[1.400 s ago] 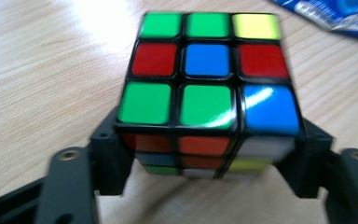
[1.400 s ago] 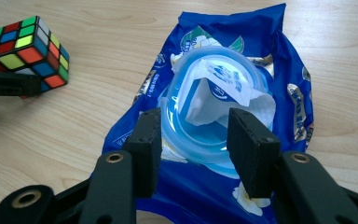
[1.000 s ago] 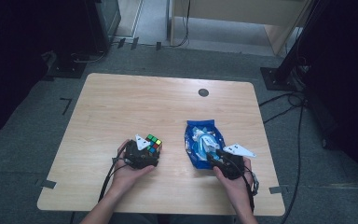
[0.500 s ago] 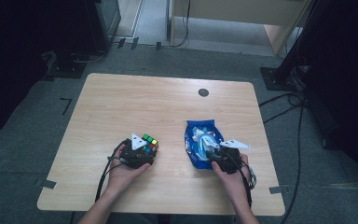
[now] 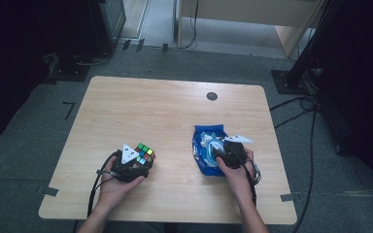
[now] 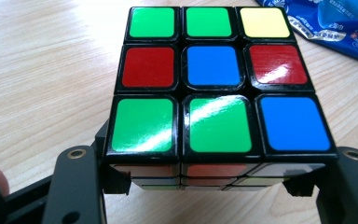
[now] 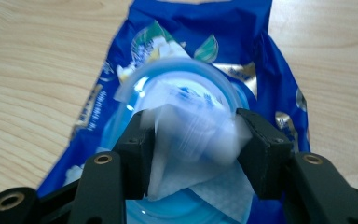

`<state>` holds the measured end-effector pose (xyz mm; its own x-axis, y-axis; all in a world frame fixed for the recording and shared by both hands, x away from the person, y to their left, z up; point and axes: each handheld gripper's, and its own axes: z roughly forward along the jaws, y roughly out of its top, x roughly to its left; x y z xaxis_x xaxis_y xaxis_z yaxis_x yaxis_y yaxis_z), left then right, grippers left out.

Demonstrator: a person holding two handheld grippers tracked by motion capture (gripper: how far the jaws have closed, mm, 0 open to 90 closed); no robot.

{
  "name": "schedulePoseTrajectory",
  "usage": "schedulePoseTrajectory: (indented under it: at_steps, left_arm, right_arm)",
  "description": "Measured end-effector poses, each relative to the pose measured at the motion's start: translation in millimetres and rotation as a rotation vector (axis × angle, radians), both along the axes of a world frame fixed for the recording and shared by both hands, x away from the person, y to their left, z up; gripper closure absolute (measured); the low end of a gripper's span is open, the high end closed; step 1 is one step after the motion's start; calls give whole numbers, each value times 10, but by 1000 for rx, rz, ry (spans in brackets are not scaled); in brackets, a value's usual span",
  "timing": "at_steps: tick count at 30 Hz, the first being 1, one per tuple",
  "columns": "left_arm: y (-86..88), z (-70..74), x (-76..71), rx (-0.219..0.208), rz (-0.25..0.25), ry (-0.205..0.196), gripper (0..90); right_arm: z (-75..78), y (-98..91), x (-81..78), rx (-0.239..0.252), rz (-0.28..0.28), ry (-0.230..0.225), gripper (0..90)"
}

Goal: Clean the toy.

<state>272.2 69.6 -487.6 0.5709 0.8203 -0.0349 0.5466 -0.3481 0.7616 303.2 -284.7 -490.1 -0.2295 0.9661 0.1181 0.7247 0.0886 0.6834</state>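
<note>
Your left gripper (image 6: 209, 186) clamps a puzzle cube (image 6: 212, 88); your right gripper (image 7: 196, 149) has a white wipe (image 7: 191, 154) between its jaws.
The right jaws have just been opening; grip on the wipe unclear. Cube near-left on the table (image 5: 141, 107), blue wipes pack (image 5: 205, 145) near-right.

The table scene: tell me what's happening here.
A person works two grippers at a wooden table. The left gripper is closed on a Rubik's cube; its jaws have just been closing around it. The right gripper straddles a white wipe at the opening of a blue wipes pack; its jaws have just been opening.
</note>
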Motion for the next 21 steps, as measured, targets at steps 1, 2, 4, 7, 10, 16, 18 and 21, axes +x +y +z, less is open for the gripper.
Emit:
schedulePoseTrajectory:
  at_steps: [1,2,4,7,10,16,18,21]
  left_arm:
    - [0,0,0,0,0,0,337]
    - [10,0,0,-5,-8,4,337]
    - [10,-1,0,-3,-10,2,337]
    - [22,4,2,-10,-10,1,337]
    - [37,15,3,-15,-5,-1,337]
    - [62,12,8,-16,-5,3,337]
    - [58,17,6,-16,-6,1,337]
    - [54,24,3,-17,-6,-3,337]
  right_arm:
    - [0,0,0,0,0,0,516]
    - [-36,17,-16,-21,-1,0,569]
    - [-36,29,-26,-44,1,-7,605]
    - [-40,78,-60,-138,8,-36,794]
    - [-23,68,-68,-131,14,-49,852]
    - [210,-71,-150,39,14,-174,890]
    - [312,-82,-208,72,20,-234,890]
    - [436,-75,-276,90,37,-320,890]
